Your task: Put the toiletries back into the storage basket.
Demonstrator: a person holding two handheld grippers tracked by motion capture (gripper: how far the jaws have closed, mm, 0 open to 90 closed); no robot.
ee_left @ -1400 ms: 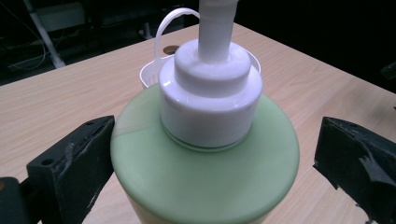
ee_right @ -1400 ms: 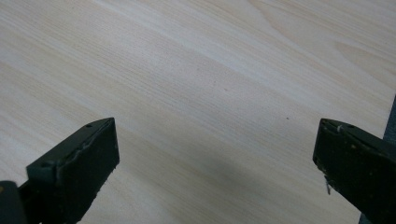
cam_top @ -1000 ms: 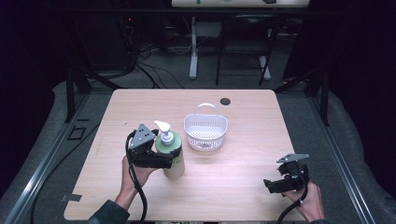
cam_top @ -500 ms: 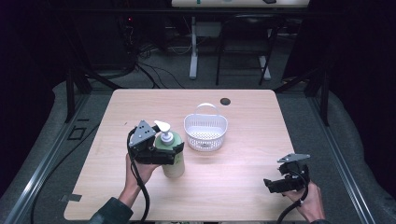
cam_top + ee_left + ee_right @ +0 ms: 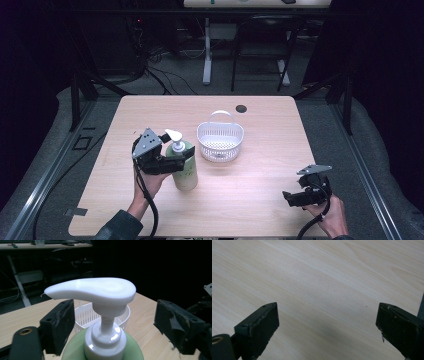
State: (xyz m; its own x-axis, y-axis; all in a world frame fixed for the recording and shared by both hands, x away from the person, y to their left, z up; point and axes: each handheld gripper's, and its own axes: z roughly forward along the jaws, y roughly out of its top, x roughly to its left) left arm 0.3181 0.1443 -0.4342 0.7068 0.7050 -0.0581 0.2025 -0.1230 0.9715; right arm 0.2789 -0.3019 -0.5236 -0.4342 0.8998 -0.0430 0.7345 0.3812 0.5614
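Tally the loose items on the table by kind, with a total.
Pump bottle: 1
Basket: 1
Total: 2

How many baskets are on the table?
1. The white basket stands near the middle of the table, just right of the green pump bottle. It also shows behind the pump in the left gripper view.

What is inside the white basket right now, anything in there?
The white basket looks empty in the high view: only its perforated floor shows. In the left gripper view the soap bottle and its pump head cover most of the basket, so that view cannot confirm it.
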